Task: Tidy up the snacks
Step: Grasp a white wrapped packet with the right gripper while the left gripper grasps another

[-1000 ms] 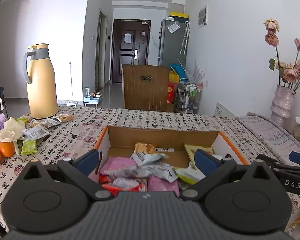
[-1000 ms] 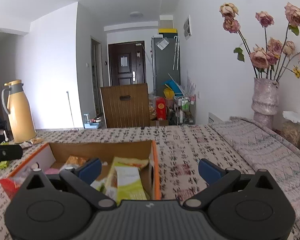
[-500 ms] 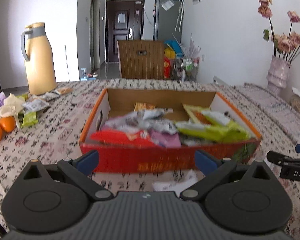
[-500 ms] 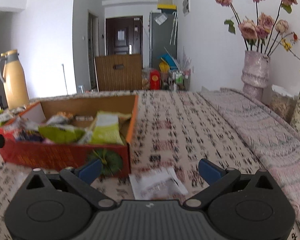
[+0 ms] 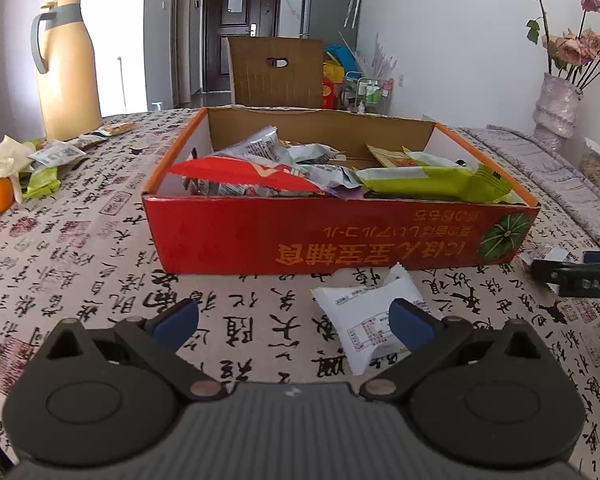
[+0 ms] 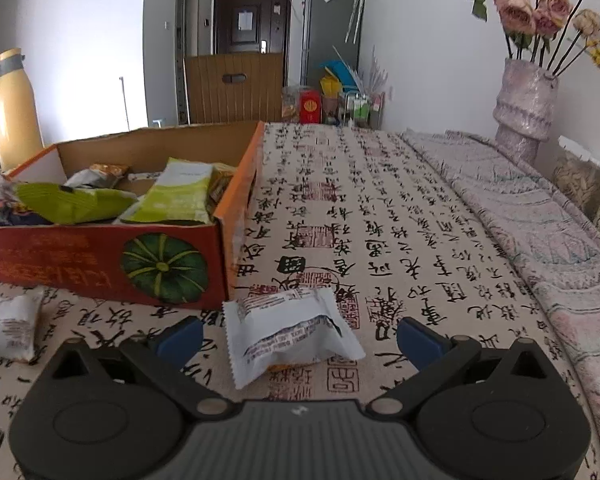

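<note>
The left tongs (image 5: 293, 323) and the right tongs (image 6: 300, 338) are both hanging wide open and gripping nothing, each low over the calligraphy-printed cloth tabletop (image 6: 380, 208). Judging by this, the step in hand is the reach for loose snacks lying outside the red cardboard box with the green pumpkin print (image 5: 340, 236).

2 white crinkled snack packets are lying on the tabletop just in front of the box. 1 white packet (image 5: 366, 322) is sitting near the left tongs' right finger, off-centre in that view — the other white packet (image 6: 290, 330) is lying squarely between the right tongs' fingers, not yet touched. The right one looks ready: the next move is probably lowering, closing on the puffy wrapper and lifting it over the box's front wall. The left tongs would need shifting to the right first.

Inside the box, snacks are piling loosely: at least 2 green packets (image 6: 180, 194), 1 red one (image 5: 244, 176) and several silvery ones, too tangled to count. More small packets are sitting far left beside 1 tall yellow thermos jug (image 5: 66, 68) — still unsorted.
</note>
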The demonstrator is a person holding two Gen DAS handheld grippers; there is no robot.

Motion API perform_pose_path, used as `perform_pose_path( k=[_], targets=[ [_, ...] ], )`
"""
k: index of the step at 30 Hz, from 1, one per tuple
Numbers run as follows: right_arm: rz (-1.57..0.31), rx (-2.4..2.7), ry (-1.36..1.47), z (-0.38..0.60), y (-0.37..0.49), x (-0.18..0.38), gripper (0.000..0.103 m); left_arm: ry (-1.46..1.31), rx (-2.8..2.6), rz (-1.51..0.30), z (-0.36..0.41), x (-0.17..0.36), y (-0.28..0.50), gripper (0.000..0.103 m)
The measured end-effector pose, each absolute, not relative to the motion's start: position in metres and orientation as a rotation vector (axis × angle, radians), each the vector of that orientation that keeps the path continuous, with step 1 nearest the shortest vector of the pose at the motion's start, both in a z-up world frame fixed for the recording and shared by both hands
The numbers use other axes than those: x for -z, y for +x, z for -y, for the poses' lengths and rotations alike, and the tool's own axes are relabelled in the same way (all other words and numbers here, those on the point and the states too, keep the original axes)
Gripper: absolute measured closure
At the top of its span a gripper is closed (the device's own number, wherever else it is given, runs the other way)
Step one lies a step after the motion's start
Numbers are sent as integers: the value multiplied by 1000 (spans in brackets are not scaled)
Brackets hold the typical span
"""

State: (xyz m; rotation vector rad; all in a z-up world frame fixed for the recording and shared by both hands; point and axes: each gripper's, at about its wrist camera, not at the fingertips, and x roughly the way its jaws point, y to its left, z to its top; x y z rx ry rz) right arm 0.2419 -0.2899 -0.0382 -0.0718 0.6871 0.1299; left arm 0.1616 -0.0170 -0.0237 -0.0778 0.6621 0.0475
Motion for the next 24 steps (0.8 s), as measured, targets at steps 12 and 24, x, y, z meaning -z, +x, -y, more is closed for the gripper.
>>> perform_pose_path(
  k=[12, 24],
  targets=[
    [-709, -148, -35, 289, 255, 51, 30, -95, -35, -674, 16, 29, 163, 0],
    [-589, -166, -81, 283, 222, 39, 52, -88, -49, -686, 16, 28, 165, 0]
  ],
)
